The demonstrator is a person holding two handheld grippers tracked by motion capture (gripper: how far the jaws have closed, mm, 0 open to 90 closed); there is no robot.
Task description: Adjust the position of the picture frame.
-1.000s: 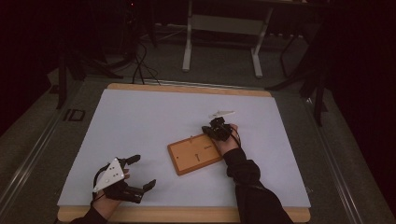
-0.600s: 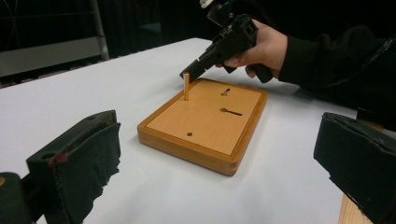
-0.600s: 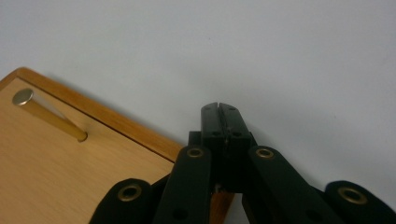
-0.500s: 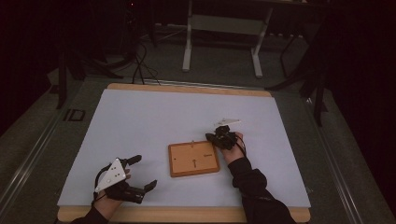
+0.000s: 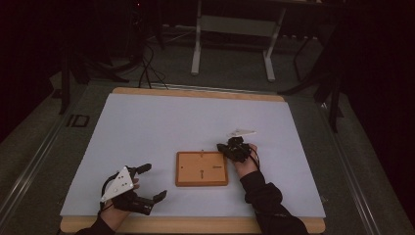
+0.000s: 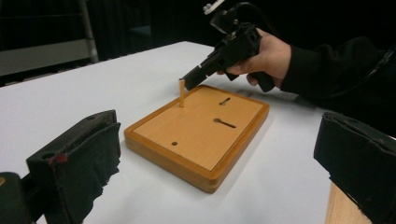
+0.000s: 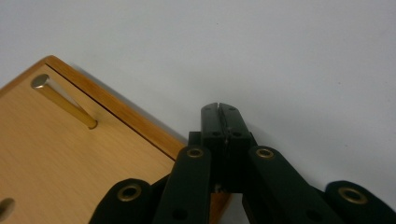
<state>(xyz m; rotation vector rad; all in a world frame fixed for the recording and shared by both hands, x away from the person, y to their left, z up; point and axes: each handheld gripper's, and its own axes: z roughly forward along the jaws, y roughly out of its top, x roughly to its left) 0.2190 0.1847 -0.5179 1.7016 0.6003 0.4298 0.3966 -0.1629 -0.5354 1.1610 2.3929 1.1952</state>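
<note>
Resting at the wooden board's (image 5: 202, 169) 2 o'clock corner, right gripper (image 5: 224, 147) is pressed together; left gripper (image 5: 152, 182) is spread at 8.

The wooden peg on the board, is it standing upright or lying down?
Upright: the peg stands in a hole at the wooden board's far edge, its top clear of the surface.

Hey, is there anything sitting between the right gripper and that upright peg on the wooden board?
Nothing visible is in the way. The right gripper, jaws shut and empty, points at the peg standing near the far edge of the wooden board. The short gap between them is bare; the left gripper view cannot show whether they touch.
</note>
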